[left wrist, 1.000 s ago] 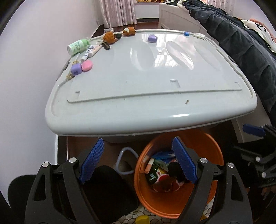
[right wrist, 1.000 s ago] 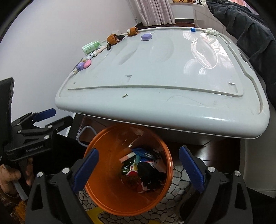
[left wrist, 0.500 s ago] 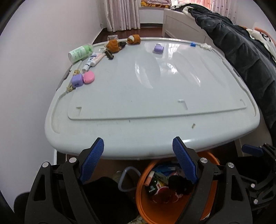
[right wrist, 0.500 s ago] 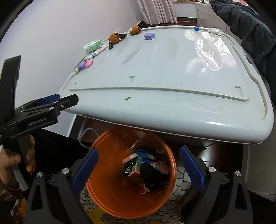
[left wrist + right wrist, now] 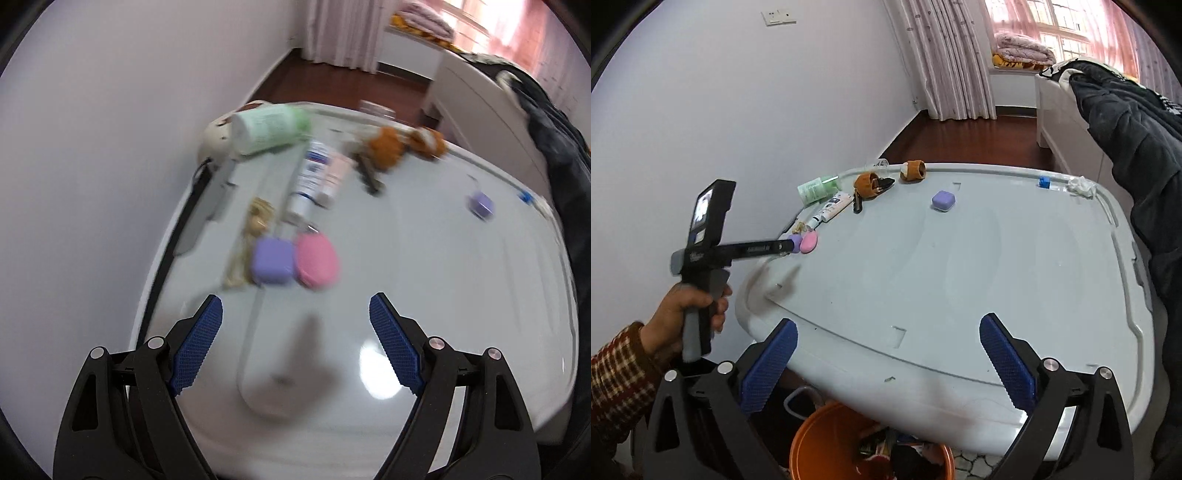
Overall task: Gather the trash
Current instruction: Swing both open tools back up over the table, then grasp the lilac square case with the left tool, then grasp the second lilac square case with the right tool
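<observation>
left gripper (image 5: 295, 325) fingers wide, empty, above the pale grey plastic table (image 5: 424, 280); right gripper (image 5: 886, 354) fingers opening, empty, over the orange round bin (image 5: 812, 443).

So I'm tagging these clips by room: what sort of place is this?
Most likely a bedroom at home. A white bed frame draped with dark clothing stands by a curtained window, with folded bedding on the sill. Toiletries such as a green bottle lie on a white lid.

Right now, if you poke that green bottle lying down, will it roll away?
Probably. The green bottle is round and lies on its side on the smooth white lid, so it may roll. It rests near the lid's edge, so it might drop off.
</observation>
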Demonstrator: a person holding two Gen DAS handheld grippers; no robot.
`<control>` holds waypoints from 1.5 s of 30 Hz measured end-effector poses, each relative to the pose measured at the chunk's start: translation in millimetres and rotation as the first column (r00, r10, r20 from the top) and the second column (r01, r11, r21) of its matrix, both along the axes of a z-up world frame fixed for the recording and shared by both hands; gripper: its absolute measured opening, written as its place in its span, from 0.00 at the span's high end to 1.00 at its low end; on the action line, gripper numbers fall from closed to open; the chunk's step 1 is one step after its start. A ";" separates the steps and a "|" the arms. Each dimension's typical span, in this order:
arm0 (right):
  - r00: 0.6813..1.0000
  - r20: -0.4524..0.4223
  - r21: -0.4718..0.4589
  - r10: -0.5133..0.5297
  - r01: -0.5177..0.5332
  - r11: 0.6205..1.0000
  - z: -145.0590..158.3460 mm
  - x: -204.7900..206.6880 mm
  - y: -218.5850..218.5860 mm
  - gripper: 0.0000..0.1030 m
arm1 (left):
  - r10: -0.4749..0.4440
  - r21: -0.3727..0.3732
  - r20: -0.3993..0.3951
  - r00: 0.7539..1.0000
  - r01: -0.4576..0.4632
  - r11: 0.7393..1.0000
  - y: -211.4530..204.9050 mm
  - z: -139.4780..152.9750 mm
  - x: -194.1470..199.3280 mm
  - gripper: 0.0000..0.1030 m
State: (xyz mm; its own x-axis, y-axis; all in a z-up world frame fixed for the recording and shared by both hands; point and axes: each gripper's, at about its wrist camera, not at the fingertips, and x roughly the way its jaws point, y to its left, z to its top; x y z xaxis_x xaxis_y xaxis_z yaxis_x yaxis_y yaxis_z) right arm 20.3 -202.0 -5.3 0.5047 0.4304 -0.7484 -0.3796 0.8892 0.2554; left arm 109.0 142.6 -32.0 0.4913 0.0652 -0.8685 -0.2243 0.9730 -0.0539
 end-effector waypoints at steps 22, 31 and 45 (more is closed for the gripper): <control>0.999 -0.022 -0.025 0.049 -0.049 0.998 -12.5 -2.2 7.3 0.05 | -0.022 0.058 0.031 0.999 0.020 0.998 5.6 -18.2 2.9 0.67; 0.991 0.047 -0.157 0.127 -0.118 0.981 -3.8 22.6 29.8 0.05 | -0.164 -0.006 0.145 0.976 0.167 0.986 -43.8 23.3 -35.4 0.67; 0.985 0.100 -0.349 0.142 -0.099 0.932 -77.1 218.0 105.7 0.26 | -0.341 -0.065 0.194 0.920 0.359 0.931 -95.8 24.4 -34.8 0.67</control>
State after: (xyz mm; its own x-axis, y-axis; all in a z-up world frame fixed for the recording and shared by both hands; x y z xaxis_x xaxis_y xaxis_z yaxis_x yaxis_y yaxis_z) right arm 238.3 -96.4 -82.4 0.5613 0.2223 -0.7972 -0.4978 0.8602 -0.1106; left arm 74.2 46.8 -7.6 0.6132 -0.2191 -0.7589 0.1517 0.9755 -0.1591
